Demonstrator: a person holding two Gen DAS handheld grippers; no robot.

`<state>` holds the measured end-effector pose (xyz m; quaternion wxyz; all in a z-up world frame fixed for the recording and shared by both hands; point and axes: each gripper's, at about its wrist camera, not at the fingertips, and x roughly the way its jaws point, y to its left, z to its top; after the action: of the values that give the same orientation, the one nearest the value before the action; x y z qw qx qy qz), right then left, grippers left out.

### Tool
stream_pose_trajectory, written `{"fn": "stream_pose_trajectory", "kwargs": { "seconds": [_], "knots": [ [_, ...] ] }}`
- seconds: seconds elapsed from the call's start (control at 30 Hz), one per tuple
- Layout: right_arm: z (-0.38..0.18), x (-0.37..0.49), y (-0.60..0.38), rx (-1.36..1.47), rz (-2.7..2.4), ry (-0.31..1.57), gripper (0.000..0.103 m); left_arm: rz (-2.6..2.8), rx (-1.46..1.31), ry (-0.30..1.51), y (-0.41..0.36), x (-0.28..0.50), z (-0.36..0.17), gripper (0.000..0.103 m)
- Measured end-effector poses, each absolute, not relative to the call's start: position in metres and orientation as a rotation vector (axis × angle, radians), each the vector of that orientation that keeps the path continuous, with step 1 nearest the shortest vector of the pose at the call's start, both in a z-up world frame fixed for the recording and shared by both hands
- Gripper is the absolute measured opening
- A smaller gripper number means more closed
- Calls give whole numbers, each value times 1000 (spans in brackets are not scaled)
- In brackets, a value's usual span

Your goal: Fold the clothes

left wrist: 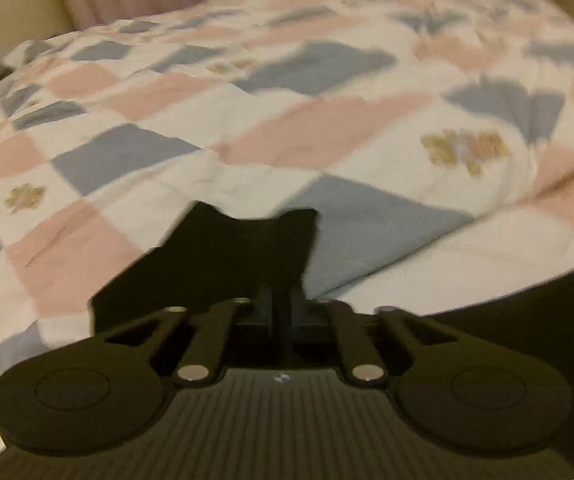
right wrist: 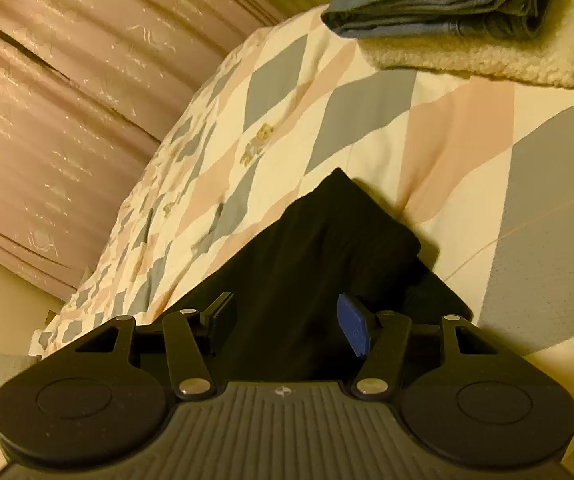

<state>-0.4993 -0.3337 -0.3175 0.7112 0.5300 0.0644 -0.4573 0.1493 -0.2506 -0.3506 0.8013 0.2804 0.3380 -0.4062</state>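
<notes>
Bedroom, quilt-covered bed: a black garment (right wrist: 311, 264) lies at lower centre of my right view, its long axis running up and away from the right gripper (right wrist: 287, 320), whose fingers stand apart over the cloth. My left gripper (left wrist: 281, 304) has its fingers together, clamped on the garment's edge. I judge the right nearer the free end. Checked quilt (left wrist: 327, 140) beneath; folded clothes (right wrist: 459, 4) upper right; curtain (right wrist: 67, 100) at left.
</notes>
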Motion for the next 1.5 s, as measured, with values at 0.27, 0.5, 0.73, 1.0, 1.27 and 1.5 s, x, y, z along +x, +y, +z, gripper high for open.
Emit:
{"fn": "stream_pose_trajectory", "kwargs": {
  "seconds": [0.27, 0.5, 0.73, 1.0, 1.27, 1.5],
  "knots": [
    [-306, -507, -307, 1159, -960, 115, 59, -631, 4, 685, -18, 202, -252, 4],
    [-326, -504, -310, 1279, -968, 100, 60, -573, -348, 953, 81, 234, -312, 8],
    [-336, -527, -322, 1429, -986, -46, 60, -627, -453, 981, 77, 236, -329, 36],
    [-357, -524, -341, 1467, -1073, -3, 51, -697, -378, 982, 56, 235, -336, 16],
    [-313, -507, -341, 1235, -1119, 82, 3, -791, -124, 837, 39, 223, -299, 1],
    [-269, -512, -319, 1137, -1092, 53, 3, -862, -61, 639, 80, 207, -230, 1]
  ]
}}
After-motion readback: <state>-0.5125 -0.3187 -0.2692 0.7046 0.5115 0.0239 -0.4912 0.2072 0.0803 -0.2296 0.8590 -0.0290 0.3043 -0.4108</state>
